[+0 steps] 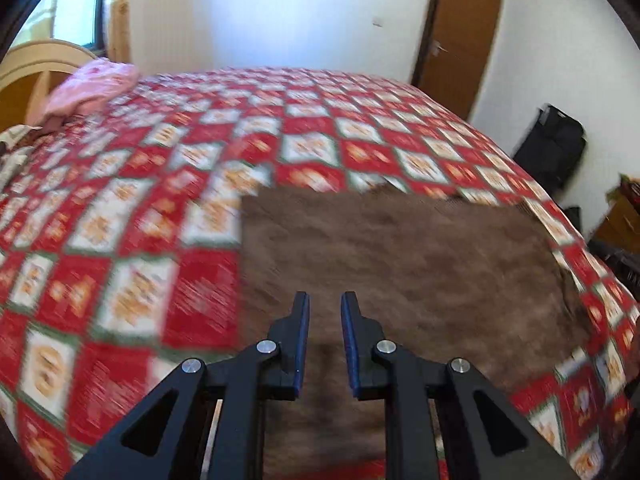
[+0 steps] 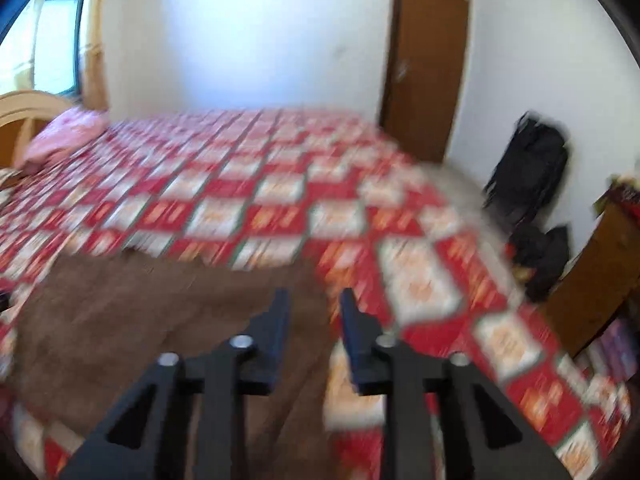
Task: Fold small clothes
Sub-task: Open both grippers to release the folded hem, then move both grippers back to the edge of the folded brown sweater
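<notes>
At nine to ten o'clock in the left wrist view, a pink bundle of cloth (image 1: 90, 90) lies near the curved wooden headboard (image 1: 36, 64), at the far left end of the bed. The bedspread (image 1: 132, 216), a red and white check with orange motifs, covers the bed across the middle of both views. On it lies the brown garment (image 1: 400, 264), spread flat, with a straight left edge and a ragged far edge; in the left wrist view it fills the area from the centre toward four o'clock. The left gripper (image 1: 325, 302) hangs above the garment's near part at six o'clock, its jaws a narrow gap apart with nothing between them; the blue pads (image 1: 305, 336) touch no cloth.

In the right wrist view, which is blurred, the brown garment (image 2: 152, 320) lies from eight to six o'clock. The right gripper (image 2: 316, 300) sits over the garment's right edge, where brown cloth meets bedspread; its jaws stand slightly apart and empty. At one o'clock a brown door (image 2: 426, 68) is set in the white wall. At three o'clock black bags (image 2: 532, 172) lean against that wall, with a wooden cabinet (image 2: 596, 276) beside them.
</notes>
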`<state>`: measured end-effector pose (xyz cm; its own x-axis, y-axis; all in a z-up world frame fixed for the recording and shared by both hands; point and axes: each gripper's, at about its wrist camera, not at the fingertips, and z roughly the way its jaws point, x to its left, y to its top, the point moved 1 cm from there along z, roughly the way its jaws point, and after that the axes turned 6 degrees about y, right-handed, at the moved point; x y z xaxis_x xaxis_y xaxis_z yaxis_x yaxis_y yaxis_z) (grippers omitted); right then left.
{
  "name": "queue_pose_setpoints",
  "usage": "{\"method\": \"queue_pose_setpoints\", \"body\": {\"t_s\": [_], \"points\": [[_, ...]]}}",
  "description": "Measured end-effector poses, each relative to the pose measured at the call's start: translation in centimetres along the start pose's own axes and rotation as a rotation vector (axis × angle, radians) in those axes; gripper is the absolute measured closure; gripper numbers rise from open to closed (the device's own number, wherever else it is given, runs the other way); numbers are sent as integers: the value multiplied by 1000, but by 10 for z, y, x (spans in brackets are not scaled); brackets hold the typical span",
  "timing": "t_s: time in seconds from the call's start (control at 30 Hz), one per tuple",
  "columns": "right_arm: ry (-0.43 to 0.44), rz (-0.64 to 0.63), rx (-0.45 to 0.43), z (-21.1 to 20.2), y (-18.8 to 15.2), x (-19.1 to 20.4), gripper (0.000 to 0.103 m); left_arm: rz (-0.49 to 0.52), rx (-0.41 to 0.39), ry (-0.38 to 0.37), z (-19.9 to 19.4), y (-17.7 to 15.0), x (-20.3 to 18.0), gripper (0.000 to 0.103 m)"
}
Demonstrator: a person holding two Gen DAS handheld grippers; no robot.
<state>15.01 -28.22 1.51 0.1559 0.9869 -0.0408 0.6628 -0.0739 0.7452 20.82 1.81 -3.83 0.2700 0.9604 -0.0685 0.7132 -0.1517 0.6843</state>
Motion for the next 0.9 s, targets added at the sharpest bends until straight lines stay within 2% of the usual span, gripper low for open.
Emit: {"method": "queue_pose_setpoints", "body": {"t_s": [0.03,0.17,0.27,0.33,0.47,0.53,0.6,0.63,0.73,0.8,0.9], "points": [[39,9,36,-3,-15,5,77,10,15,-13,2,-6,-8,86],[99,-6,129,-5,-61,27,77,80,50,-3,8,-32,-39,86],[111,-29,208,4,-87,40,78,123,60,68,11,-46,-44,86],[103,-13,240,9,-98,36,78,138,26,93,7,-54,-43,86],[107,6,225,2,-105,25,78,168,10,146,2,-62,-45,85],[118,27,222,-2,-109,22,79,178,6,185,0,-65,-47,78],[132,49,214,-3,-111,18,79,174,6,244,-3,-66,-46,59],[133,54,213,-2,-111,18,79,166,4,264,-5,-66,-45,56],[114,40,203,1,-109,22,77,112,-2,290,-15,-67,-37,54],[110,24,198,-2,-111,25,73,65,12,305,-21,-67,-28,45],[133,32,198,-2,-110,26,60,28,15,313,-29,-66,-19,42]]}}
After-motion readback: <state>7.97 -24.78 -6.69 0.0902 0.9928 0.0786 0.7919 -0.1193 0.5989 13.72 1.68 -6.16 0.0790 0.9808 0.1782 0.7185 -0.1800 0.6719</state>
